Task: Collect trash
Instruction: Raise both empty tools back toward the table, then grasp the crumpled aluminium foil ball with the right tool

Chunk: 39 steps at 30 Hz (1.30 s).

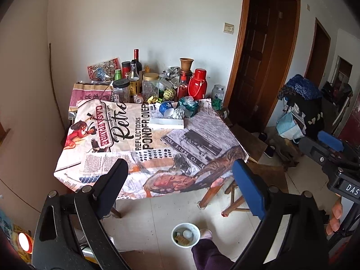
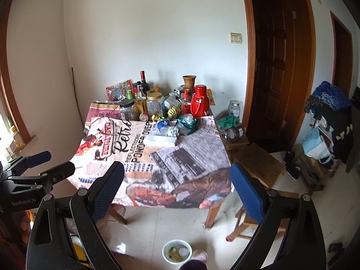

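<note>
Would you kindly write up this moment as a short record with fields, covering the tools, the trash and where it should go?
left tool: open, empty, raised in front of the table
right tool: open, empty, beside the left one
table: covered by a printed cloth, bottles and jars crowded at the far edge
likely trash: foil ball, blue cup, green wrapper, clustered behind a white box
bin: white bucket on the floor in front of the table, some scraps already inside
progress: nothing gripped yet
</note>
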### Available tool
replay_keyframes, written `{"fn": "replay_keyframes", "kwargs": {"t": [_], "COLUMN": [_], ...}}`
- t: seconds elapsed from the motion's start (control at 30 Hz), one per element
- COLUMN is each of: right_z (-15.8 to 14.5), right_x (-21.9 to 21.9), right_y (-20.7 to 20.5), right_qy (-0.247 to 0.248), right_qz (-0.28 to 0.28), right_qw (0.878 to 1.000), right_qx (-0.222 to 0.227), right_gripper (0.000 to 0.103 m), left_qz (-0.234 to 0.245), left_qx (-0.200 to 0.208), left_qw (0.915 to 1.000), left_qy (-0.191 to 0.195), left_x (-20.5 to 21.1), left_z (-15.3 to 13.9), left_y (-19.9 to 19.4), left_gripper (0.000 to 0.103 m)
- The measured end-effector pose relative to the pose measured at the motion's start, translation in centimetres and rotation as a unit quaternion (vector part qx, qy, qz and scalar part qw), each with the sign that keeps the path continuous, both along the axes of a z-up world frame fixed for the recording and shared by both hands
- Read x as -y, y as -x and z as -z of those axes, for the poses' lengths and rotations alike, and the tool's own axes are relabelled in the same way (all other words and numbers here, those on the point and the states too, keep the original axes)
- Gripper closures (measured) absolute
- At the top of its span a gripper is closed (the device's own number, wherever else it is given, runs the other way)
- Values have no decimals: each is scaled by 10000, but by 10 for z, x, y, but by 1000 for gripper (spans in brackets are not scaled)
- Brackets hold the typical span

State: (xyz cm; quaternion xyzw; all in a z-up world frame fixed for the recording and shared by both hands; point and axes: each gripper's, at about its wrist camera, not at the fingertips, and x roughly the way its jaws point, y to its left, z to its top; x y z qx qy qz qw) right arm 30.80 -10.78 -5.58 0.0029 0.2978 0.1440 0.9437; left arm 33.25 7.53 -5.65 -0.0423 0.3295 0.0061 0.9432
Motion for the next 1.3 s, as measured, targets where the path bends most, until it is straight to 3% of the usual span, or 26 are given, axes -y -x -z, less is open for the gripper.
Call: {"fn": "replay_keyframes", "kwargs": {"t": [0.43, 0.6, 0.93, 1.3], "right_z": [-19, -17, 17, 72], "right_x": [31, 40, 18, -60], "right_y": [-114, -158, -228, -298], "right_qy": [-17, 101, 89, -1], "right_qz": [-623, -690, -779, -328], "right_qw": [9978, 9973, 9956, 9901], "right_qx": [243, 226, -518, -1363], "right_gripper": [9, 9, 9, 9], "left_qz": [-518, -811, -1077, -604], "left_qx": [256, 75, -487, -960], "left_qw": [9981, 9966, 9928, 9930], "left_qy": [189, 120, 198, 315], "left_x": [27, 32, -5, -95], "left_z": [-20, -8, 26, 65], "left_y": [-130, -172, -230, -327], "left_gripper": [9, 9, 9, 9]}}
